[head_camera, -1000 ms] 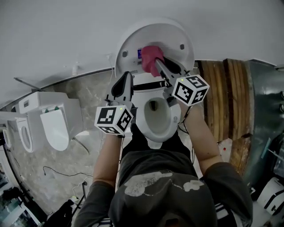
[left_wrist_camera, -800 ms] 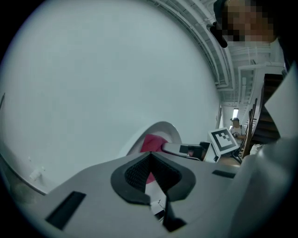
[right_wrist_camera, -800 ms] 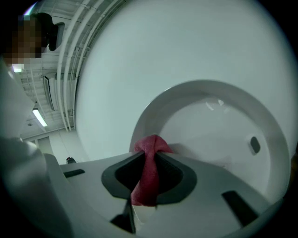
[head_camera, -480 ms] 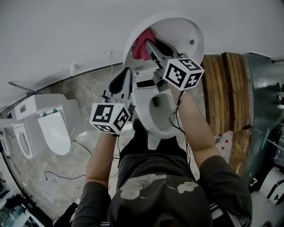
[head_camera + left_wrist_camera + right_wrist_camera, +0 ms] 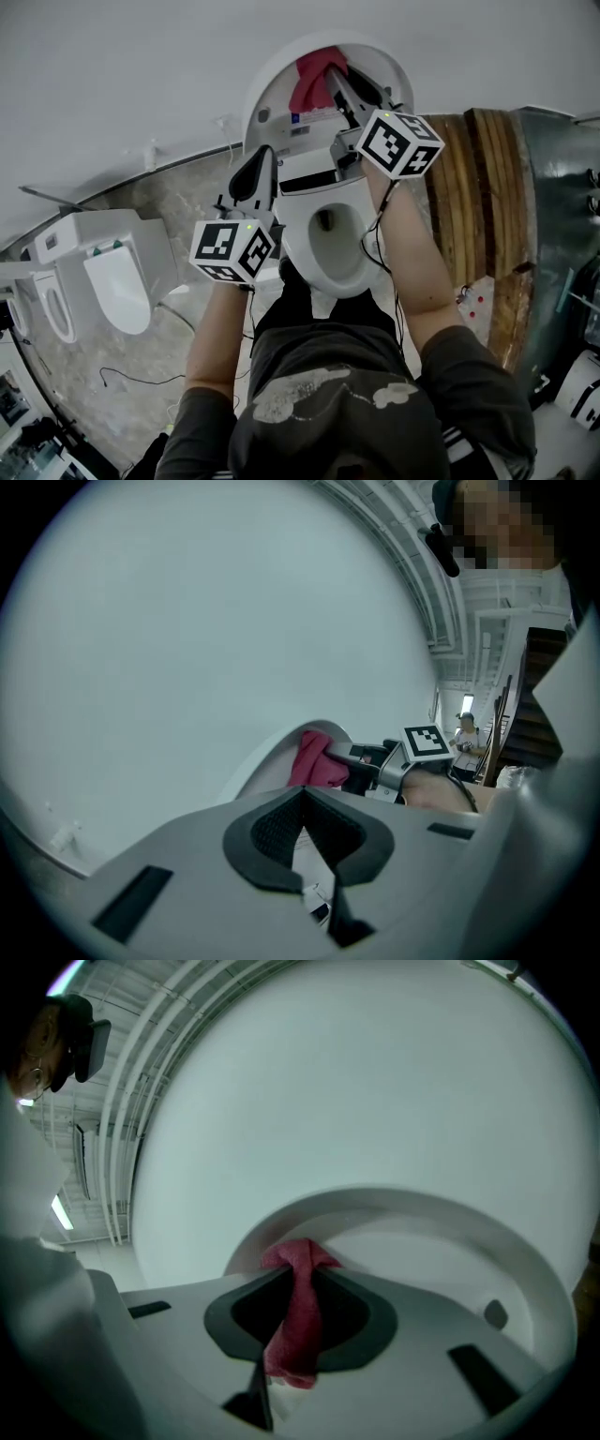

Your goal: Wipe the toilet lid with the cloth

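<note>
The white toilet lid (image 5: pixel 272 89) stands raised against the wall, above the open bowl (image 5: pixel 328 246). My right gripper (image 5: pixel 330 70) is shut on a red cloth (image 5: pixel 311 80) and holds it against the upper inner face of the lid (image 5: pixel 450 1241). In the right gripper view the cloth (image 5: pixel 297 1321) hangs out between the jaws. In the left gripper view that cloth (image 5: pixel 314 761) shows at the lid's rim. My left gripper (image 5: pixel 262 155) is shut with nothing in it, held at the lid's left edge. Its jaws meet (image 5: pixel 302 794) with nothing between them.
Other white toilets (image 5: pixel 117 277) stand on the marble floor at the left. A wooden panel (image 5: pixel 483 187) and dark equipment (image 5: pixel 562 225) are on the right. A cable (image 5: pixel 131 380) lies on the floor. A person (image 5: pixel 465 733) stands far off in the left gripper view.
My right gripper has carried the red cloth up the lid from near the hinge to its top part. The left gripper has hardly shifted.
</note>
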Demonstrator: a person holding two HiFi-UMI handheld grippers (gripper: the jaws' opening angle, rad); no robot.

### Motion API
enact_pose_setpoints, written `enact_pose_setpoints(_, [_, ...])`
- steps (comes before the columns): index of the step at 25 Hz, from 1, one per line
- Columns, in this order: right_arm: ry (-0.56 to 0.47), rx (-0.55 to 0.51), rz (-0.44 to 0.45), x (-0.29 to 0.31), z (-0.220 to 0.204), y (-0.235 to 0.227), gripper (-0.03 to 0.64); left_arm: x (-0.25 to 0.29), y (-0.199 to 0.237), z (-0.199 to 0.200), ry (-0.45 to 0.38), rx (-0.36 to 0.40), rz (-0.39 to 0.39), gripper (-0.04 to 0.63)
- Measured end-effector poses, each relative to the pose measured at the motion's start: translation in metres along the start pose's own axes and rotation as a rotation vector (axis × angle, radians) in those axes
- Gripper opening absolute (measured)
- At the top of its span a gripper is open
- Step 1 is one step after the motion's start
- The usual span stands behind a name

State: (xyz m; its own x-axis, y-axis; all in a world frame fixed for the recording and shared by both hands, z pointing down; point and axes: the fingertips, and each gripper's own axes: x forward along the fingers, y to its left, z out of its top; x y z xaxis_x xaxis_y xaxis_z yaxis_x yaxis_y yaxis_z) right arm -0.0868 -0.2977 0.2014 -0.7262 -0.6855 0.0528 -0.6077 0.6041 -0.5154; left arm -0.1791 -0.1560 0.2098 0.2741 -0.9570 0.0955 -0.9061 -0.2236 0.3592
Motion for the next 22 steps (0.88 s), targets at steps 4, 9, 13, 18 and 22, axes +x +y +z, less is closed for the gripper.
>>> enact_pose_setpoints(4, [-0.022, 0.060, -0.038, -0.012, 0.007, -0.031, 0.067, 0.017, -0.015, -0.005, 0.011, -0.007, -0.015, 0.008])
enact_pose_setpoints(9, [-0.022, 0.087, -0.124, -0.037, 0.004, -0.072, 0.067, 0.039, -0.035, -0.019, 0.026, -0.032, -0.032, 0.008])
enact_pose_setpoints(13, [-0.013, 0.149, -0.186, -0.059, -0.009, -0.104, 0.066, 0.053, -0.051, -0.033, 0.036, -0.042, -0.032, 0.008])
enact_pose_setpoints(18, [0.031, 0.165, -0.243, -0.076, -0.030, -0.130, 0.066, 0.057, -0.060, -0.051, 0.054, -0.070, -0.023, 0.008])
enact_pose_setpoints(22, [0.049, 0.148, -0.219, -0.081, -0.035, -0.123, 0.066, 0.048, -0.057, -0.051, 0.040, -0.074, -0.005, 0.008])
